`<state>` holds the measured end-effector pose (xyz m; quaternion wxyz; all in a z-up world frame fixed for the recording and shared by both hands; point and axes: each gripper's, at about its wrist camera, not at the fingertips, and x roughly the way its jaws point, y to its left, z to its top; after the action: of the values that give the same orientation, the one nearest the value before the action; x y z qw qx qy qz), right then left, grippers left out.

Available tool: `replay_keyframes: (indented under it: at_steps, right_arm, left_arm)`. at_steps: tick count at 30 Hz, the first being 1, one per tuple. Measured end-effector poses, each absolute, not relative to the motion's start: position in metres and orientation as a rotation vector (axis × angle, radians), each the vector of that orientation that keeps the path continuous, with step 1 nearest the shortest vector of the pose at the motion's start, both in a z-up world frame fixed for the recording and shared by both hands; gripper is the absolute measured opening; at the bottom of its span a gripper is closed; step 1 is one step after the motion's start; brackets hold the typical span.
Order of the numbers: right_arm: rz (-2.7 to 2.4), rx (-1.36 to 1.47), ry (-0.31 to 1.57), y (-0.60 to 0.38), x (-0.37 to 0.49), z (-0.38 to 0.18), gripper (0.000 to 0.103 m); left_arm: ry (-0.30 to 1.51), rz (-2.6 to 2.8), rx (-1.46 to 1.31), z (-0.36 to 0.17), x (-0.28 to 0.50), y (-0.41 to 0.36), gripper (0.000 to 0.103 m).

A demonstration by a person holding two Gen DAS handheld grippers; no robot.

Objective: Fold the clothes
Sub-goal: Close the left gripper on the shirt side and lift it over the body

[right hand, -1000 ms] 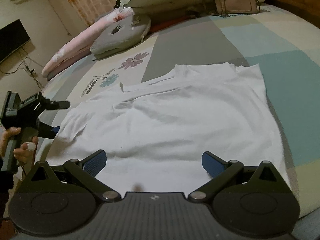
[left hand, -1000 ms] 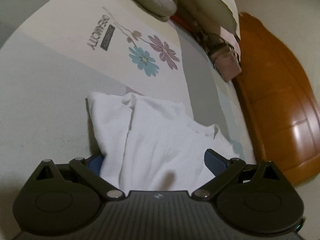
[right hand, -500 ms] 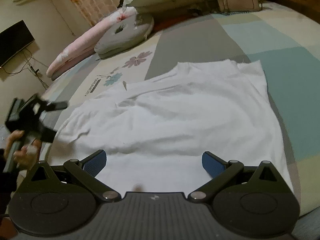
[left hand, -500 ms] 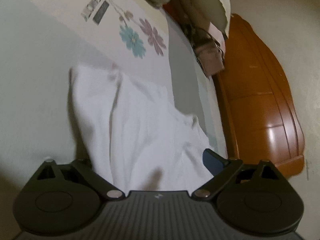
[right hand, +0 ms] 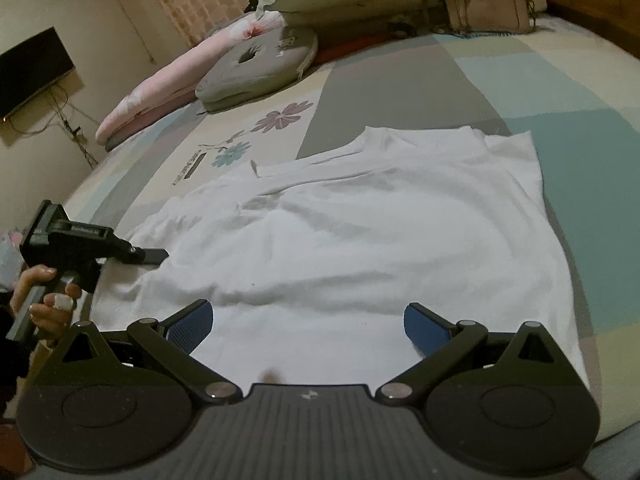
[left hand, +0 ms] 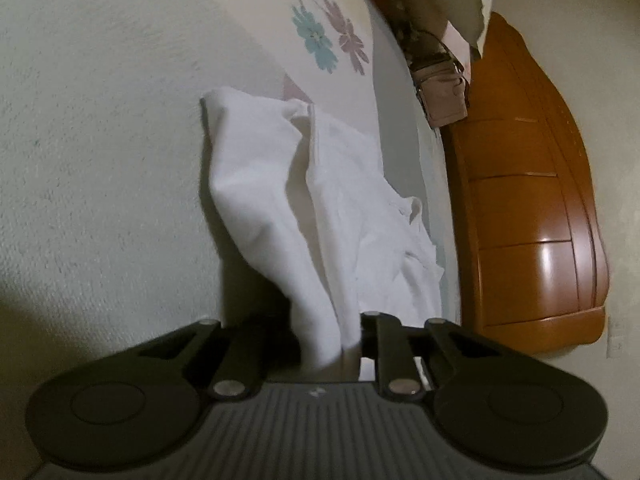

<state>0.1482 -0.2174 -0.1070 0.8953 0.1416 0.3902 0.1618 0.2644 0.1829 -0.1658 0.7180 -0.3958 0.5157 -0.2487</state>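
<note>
While left hand-held gripper (left hand: 336, 344) closes on white shirt (right hand: 360, 240), right hand-held gripper (right hand: 308, 320) gapes, empty; bedsheet (right hand: 400, 80) lettering unreadable.

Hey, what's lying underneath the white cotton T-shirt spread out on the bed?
The white cotton T-shirt lies flat on a patchwork bedsheet with grey, teal and cream panels showing around its edges. Whatever sheet pattern sits directly beneath the shirt is covered.

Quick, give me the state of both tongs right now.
Left tongs: closing, with a bunched edge of the white shirt between the jaws.
Right tongs: open, holding nothing, over the shirt's near edge.
</note>
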Motion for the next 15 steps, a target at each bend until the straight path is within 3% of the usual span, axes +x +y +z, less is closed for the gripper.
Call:
replay_keyframes:
  at_steps: [5,8,15]
  right_arm:
    - [0.342,0.301,0.813,-0.218,0.149,-0.106,0.103]
    - [0.374,0.318,0.811,-0.216,0.153,-0.102,0.103]
    - [0.478,0.392,0.792,-0.190,0.196,-0.088,0.103]
  left_arm:
    - [1.094,-0.543,-0.647,-0.143,0.261,0.162,0.020]
    - [1.119,-0.515,-0.716,-0.146,0.262,0.168,0.019]
    - [1.115,-0.459,-0.557,-0.131,0.257,0.153,0.019]
